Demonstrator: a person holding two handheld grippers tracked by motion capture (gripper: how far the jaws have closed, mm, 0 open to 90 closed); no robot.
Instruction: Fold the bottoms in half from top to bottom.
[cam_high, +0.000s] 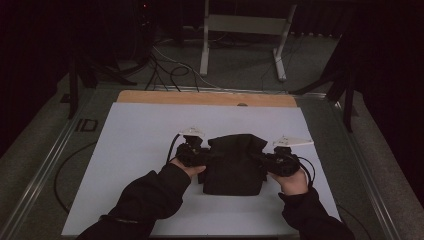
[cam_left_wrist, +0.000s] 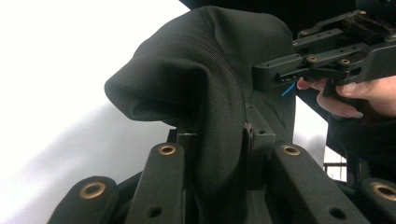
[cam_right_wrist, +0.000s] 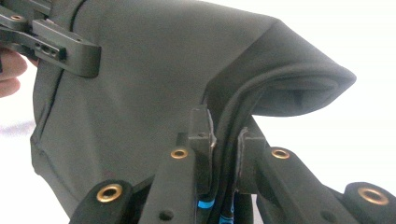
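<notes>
We hold the black cloth (cam_high: 234, 162) between us near the middle of the white sheet (cam_high: 130, 150), nearer its front edge, the left gripper (cam_high: 196, 156) pinching a fold at one side and the right gripper (cam_high: 272, 161) pinching the opposite edge.

Table (cam_high: 60, 165) with a white sheet (cam_high: 135, 145) covering most of its top. A wooden strip (cam_high: 200, 98) lies along the sheet's far edge. A black cloth (cam_high: 232, 167) meets the sheet near its middle.
</notes>
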